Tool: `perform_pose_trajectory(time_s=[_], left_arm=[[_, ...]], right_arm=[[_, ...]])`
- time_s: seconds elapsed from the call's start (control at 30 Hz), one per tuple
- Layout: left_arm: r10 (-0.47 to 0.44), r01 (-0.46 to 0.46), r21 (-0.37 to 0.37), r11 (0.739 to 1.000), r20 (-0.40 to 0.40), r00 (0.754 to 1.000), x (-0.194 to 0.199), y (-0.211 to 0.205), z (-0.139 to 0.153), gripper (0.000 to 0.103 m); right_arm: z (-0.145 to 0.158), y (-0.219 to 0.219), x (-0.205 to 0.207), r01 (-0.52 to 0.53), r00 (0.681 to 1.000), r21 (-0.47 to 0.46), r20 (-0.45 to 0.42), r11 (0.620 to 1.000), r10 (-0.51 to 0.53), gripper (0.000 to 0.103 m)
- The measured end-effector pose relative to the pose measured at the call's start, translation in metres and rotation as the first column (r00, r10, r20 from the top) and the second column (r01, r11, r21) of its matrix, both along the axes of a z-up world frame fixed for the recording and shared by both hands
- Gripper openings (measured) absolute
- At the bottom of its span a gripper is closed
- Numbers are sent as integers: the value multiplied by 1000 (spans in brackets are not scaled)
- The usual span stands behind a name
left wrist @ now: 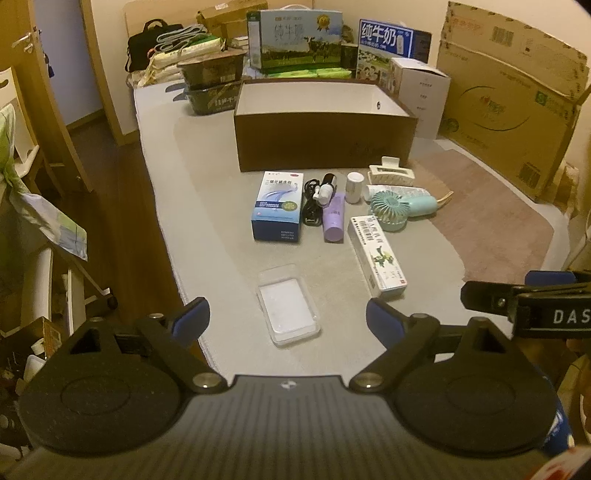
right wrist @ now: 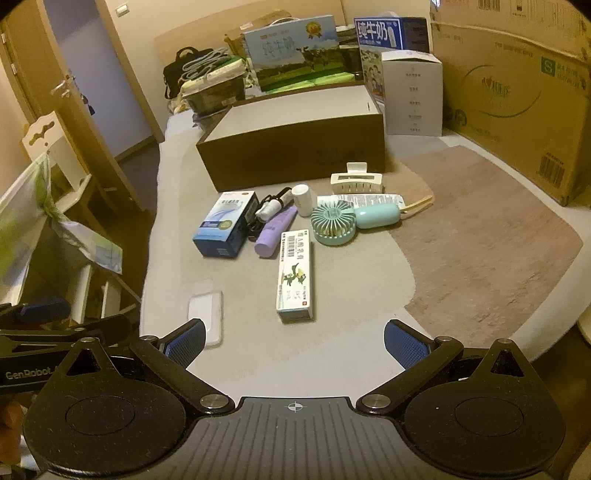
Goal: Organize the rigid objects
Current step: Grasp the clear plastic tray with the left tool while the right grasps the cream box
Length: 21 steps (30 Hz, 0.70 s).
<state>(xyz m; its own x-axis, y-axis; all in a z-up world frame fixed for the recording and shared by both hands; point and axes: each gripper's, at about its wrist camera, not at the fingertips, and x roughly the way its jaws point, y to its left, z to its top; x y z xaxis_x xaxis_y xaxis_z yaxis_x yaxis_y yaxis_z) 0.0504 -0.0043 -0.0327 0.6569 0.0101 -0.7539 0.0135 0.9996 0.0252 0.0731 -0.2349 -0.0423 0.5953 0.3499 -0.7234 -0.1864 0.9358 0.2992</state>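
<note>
Both grippers, left gripper [left wrist: 288, 319] and right gripper [right wrist: 294, 341], hung with jaws spread wide and empty above the grey mat [left wrist: 221, 258]. Small items, among them a blue box [left wrist: 277, 206], a fan [left wrist: 388, 212] and a clear case [left wrist: 288, 308], lay clustered before the open brown box [left wrist: 321, 142].

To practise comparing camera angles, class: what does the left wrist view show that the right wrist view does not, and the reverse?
Only the left wrist view shows the brown box's white inside, and the clear plastic case unobstructed.

Only the right wrist view shows the light switch by the door.

Both show the blue box, purple bottle, green fan, long white box and white clip. Each hand-held gripper, left and right, is open and empty.
</note>
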Motion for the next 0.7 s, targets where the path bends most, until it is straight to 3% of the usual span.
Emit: perform_pose_trajectory(time_s=[0.13,0.27,0.7], left_arm=[[18,-18,1,1000,-18,1000,15,2,-12,89],[27,-27,4,1000,-34,999,29,4,-24,87],[46,-45,10,999,-109,993,75,1,-69,78]], right_arm=[[-8,-1,13,3,1000,2,-1,1000,-3,102],[-19,-1,30,-2,1000,10,-24,1000,2,90],[-51,8,72,-31,997,-2,-64,1000,30,76]])
